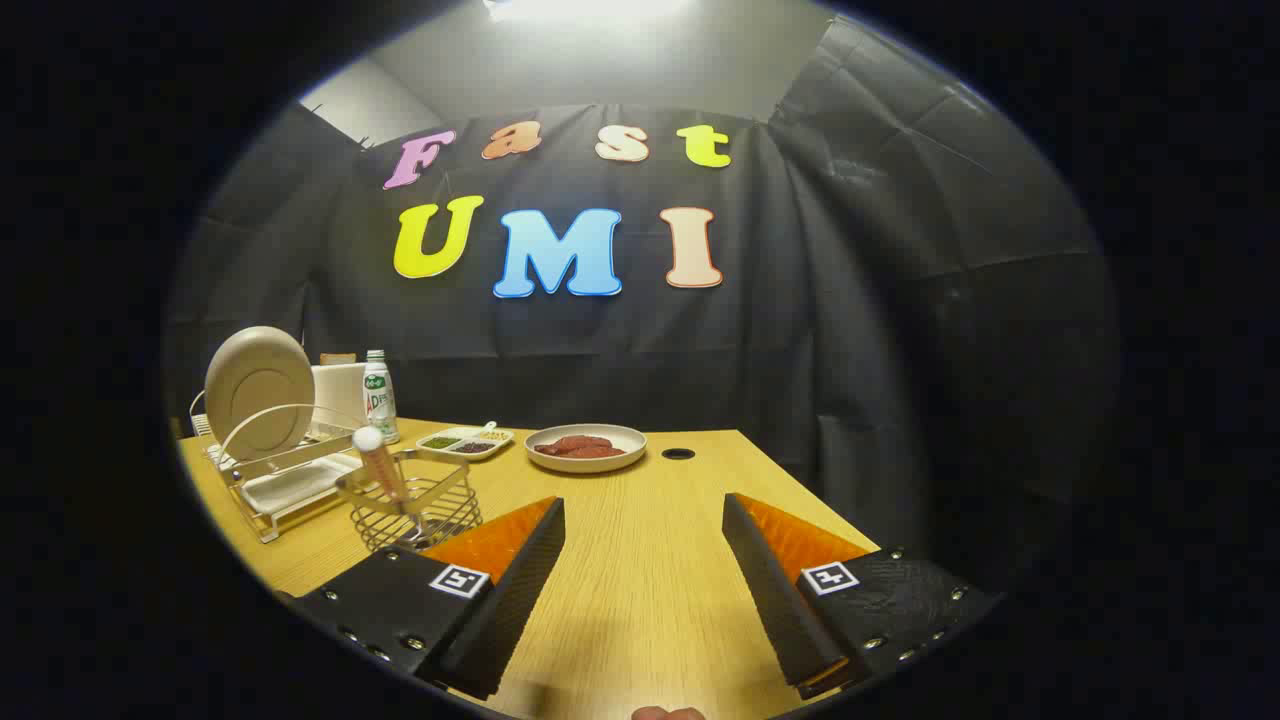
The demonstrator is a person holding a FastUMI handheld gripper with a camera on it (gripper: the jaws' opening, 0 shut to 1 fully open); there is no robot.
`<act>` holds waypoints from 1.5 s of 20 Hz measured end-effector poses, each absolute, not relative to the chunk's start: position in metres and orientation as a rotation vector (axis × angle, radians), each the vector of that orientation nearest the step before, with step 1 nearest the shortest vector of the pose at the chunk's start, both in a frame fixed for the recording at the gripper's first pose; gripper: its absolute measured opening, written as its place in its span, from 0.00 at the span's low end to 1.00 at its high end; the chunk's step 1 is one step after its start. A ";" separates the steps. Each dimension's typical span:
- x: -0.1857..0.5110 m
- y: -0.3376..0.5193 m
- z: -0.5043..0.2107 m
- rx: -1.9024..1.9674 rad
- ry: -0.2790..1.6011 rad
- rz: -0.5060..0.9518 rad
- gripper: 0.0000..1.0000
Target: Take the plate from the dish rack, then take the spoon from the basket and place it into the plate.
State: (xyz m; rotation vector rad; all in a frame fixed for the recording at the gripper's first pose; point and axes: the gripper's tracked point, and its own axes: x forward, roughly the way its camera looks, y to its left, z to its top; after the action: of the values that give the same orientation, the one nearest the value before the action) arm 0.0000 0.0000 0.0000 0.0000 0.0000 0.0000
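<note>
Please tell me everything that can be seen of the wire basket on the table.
The wire basket is a small open container of thin metal wire, with a rim on top and a grid of wires for walls. It stands upright on the wooden table, just ahead of the gripper, off to one side near a finger. The jaws stand open and touch nothing. A spoon leans inside it, its pale rounded end sticking up above the rim. The dish rack with the plate stands close behind it.
</note>
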 end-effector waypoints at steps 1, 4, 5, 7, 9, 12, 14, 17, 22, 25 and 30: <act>0.012 -0.003 0.007 0.006 -0.015 -0.009 0.98; 0.038 -0.010 0.044 -0.011 -0.056 -0.039 0.98; 0.039 -0.010 0.067 -0.022 -0.080 -0.044 0.98; 0.033 -0.001 0.108 -0.026 -0.067 -0.047 0.98; 0.015 0.019 0.148 -0.014 -0.050 -0.029 0.98; -0.009 0.057 0.213 0.003 -0.083 -0.002 0.98; -0.019 0.083 0.240 0.041 -0.075 0.014 0.98; -0.028 0.119 0.256 0.090 -0.028 0.012 0.98; -0.029 0.182 0.286 0.086 -0.047 0.064 0.98; -0.033 0.237 0.276 0.119 0.064 0.174 0.98; -0.027 0.276 0.273 0.078 0.078 0.183 0.98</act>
State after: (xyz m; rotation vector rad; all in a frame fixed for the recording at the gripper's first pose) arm -0.0269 0.2755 0.2734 0.0778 0.0780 0.1827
